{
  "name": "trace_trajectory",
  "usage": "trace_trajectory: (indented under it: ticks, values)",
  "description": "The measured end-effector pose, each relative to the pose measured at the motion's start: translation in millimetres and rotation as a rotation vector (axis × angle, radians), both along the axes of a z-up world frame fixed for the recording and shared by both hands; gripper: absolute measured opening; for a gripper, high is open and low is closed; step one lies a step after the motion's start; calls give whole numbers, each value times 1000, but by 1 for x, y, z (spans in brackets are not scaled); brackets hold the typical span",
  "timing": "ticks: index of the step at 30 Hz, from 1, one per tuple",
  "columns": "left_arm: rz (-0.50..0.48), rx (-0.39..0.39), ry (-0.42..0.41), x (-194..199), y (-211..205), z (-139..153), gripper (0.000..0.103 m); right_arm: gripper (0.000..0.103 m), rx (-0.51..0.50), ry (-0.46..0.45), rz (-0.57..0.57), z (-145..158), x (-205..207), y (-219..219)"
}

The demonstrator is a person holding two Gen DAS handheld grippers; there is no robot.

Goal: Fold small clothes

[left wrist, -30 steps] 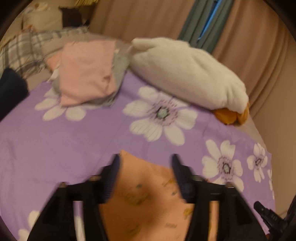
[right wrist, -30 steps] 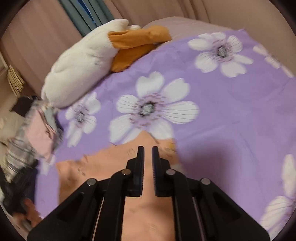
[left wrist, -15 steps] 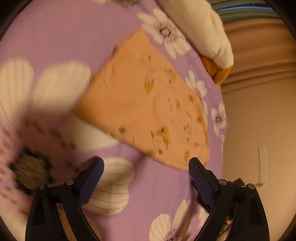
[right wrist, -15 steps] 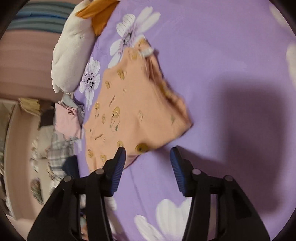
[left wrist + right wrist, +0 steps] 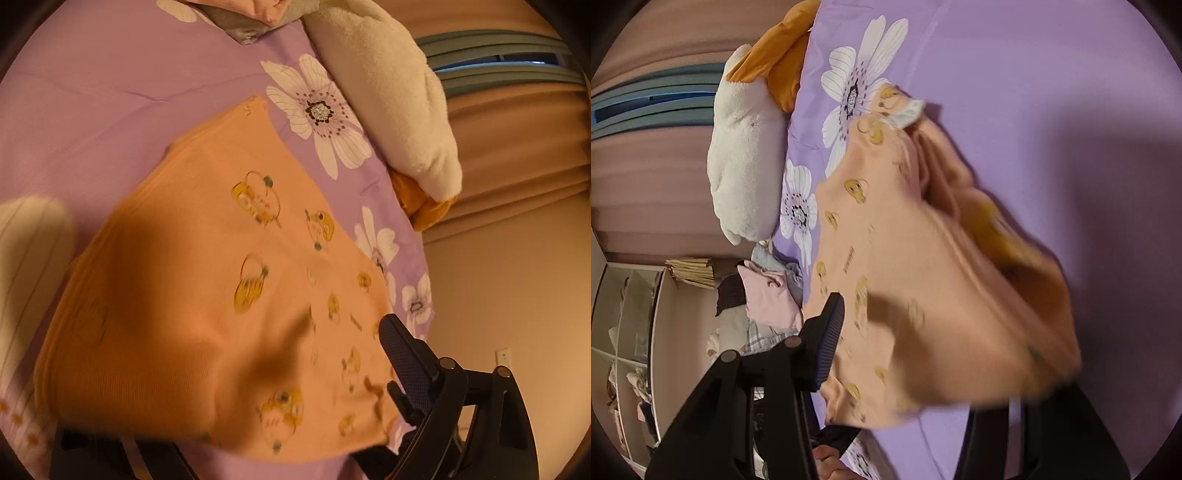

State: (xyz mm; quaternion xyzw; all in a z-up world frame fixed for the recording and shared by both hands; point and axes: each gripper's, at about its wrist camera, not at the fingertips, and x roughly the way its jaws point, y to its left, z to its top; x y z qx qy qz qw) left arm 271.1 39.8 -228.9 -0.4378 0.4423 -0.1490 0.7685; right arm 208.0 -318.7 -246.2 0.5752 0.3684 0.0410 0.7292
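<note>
Orange cotton top (image 5: 207,295) with little yellow cartoon prints lies on the purple flowered bedspread (image 5: 92,110), beside a white plush pillow (image 5: 388,92). Left tongs (image 5: 240,424) are spread wide, jaws just opened further then eased back a touch; the cloth sits between them, gripped or not I can't tell. Right tongs (image 5: 923,369) gape half open over the same top, one finger (image 5: 827,339) showing.

Orange, perhaps duck-printed garment (image 5: 207,295); purple floral bedsheet (image 5: 92,110)
</note>
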Motion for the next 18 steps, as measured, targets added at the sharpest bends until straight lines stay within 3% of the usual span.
trace_trajectory:
  ticks: [1,2,3,4,6,9,12,18]
  values:
    - [13,12,13,4,-2,-1,80,46,1,7,-7,-2,3,-3]
    - [31,30,26,6,-2,-4,65,43,-1,9,-18,-4,8,-2]
    - [45,51,36,7,0,-6,49,35,-9,10,-26,-6,11,-2]
    - [51,66,37,6,1,-10,42,19,-26,15,-33,-8,14,-2]
    - [60,106,25,2,4,-15,26,10,-88,18,-33,-13,16,0]
    - [46,156,24,-5,3,-9,20,11,-129,-17,-16,-9,16,0]
    - [50,126,25,-22,9,5,15,11,-112,-70,20,7,6,-6]
    - [-30,226,-35,-85,4,38,15,12,-203,-112,98,51,-60,0]
